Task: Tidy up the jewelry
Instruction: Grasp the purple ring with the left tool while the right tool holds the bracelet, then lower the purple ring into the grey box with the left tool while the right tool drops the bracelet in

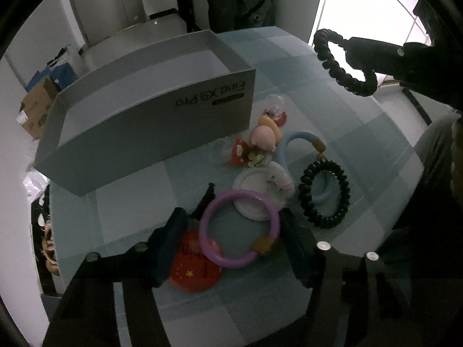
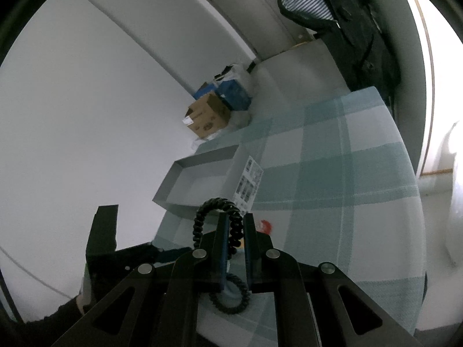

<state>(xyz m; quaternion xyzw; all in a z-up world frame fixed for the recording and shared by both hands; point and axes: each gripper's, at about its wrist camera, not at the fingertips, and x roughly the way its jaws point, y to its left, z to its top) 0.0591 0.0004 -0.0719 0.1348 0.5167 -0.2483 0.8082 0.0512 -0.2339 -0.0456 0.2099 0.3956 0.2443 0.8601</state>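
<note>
L gripper (image 1: 231, 248) is pointing steeply down over the teal-and-white checked tablecloth (image 1: 361, 156), its two dark-blue fingers (image 1: 173, 243) sitting either side of a purple plastic bangle w/ a tan bead (image 1: 240, 228). Fingers are spread about halfway, bangle is lying between them, and whether the pads are touching it I can't tell. Under the bangle a red round badge w/ yellow stars (image 1: 191, 271) is lying by the L finger, and a white round disc (image 1: 254, 190) is overlapping the bangle's far edge.

Just beyond, a black spiral coil hair tie (image 1: 324, 193) is lying flat on the cloth, overlapping a light-blue plastic bangle w/ tan beads (image 1: 298, 141). Small pink and red trinkets (image 1: 260, 141) are clustering betw. these and the open grey cardboard box lid printed "Find X9 Pro" (image 1: 150, 110), which is standing empty on the cloth.

R gripper (image 2: 233, 231) is held up off the table, fingers pressed together and pinching a second black spiral coil hair tie (image 2: 214, 211), which is looping up and out past the tips. Same tie is showing in the L view, well above the pile and apart from the box. A brown carton (image 2: 208, 115) is sitting on the floor beyond the table
</note>
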